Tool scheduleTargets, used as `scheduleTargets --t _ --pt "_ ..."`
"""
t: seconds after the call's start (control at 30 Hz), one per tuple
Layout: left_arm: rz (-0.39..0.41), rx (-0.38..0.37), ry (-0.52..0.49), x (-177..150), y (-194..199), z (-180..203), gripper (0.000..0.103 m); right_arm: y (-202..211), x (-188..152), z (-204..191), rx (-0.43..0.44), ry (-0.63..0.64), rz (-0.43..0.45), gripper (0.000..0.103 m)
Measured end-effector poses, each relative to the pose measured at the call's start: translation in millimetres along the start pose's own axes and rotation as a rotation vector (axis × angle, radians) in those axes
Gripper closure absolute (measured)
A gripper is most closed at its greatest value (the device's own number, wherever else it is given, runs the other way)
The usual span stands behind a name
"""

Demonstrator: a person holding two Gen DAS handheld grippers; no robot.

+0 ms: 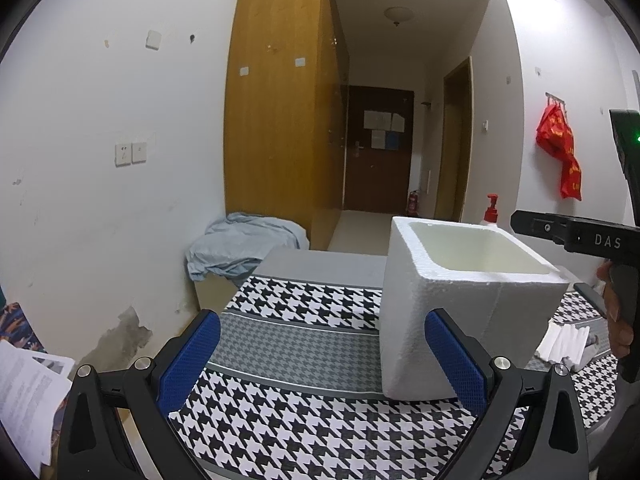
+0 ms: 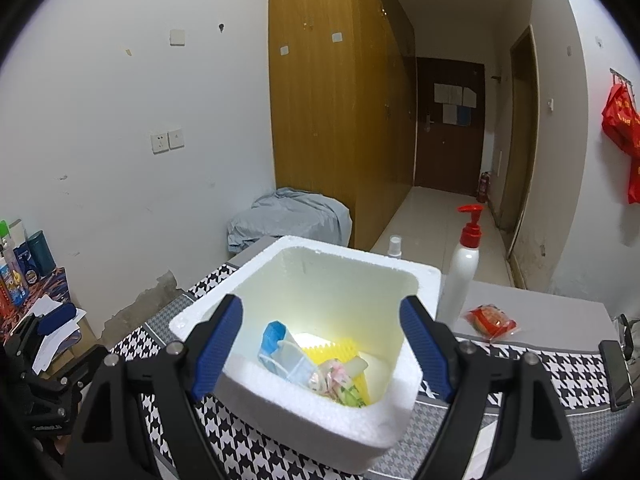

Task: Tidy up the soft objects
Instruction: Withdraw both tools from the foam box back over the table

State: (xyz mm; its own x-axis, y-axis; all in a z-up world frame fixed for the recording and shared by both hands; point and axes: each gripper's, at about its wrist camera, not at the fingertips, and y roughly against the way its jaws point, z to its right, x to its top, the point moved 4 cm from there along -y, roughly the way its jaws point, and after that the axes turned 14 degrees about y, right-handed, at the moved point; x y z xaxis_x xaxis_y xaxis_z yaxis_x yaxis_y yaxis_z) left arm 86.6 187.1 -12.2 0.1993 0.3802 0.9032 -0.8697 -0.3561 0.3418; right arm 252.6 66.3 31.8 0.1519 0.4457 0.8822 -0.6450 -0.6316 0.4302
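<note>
On the houndstooth-patterned surface (image 1: 304, 436), seen from the left wrist view, a white foam box (image 1: 460, 312) stands upright to the right of centre. The left gripper (image 1: 320, 356) has its blue-padded fingers (image 1: 188, 364) spread wide and grasping nothing; its right pad sits in front of the box's lower near corner, though whether it touches the foam cannot be told. At the right edge a hand (image 1: 618, 316) holds the right gripper's black body above the box's far side. Beside the box on the right lie some white folded pieces (image 1: 564, 342), too small to identify. A red pump top (image 1: 491, 209) shows behind the box, a crumpled grey-blue cloth (image 1: 244, 246) lies near the wooden wardrobe (image 1: 280, 100), and a red bag (image 1: 558, 148) hangs on the wall.

From the right wrist view, the right gripper (image 2: 322, 356) hangs over the foam box (image 2: 304, 412), fingers (image 2: 218, 356) released and apart with nothing between the pads. Inside the box lie the soft objects: a blue item (image 2: 274, 334), a yellow ridged piece (image 2: 332, 350), a pale translucent piece (image 2: 294, 362) and a floral-patterned bundle (image 2: 330, 380), all piled toward the near side. Just right of the box stands a white pump bottle (image 2: 460, 272); near it a red wrapped packet (image 2: 490, 322) lies on the grey part of the surface.
</note>
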Motion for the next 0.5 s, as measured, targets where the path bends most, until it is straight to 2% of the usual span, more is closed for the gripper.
scheduleTargets --t 0.33,0.5 --pt "0.002 -0.023 -0.016 -3 8 12 0.001 19 -12 2 -0.01 0.0 0.016 0.018" --pt "0.004 -0.034 -0.019 -4 12 18 0.001 31 -16 -1 -0.011 0.011 0.037 0.014"
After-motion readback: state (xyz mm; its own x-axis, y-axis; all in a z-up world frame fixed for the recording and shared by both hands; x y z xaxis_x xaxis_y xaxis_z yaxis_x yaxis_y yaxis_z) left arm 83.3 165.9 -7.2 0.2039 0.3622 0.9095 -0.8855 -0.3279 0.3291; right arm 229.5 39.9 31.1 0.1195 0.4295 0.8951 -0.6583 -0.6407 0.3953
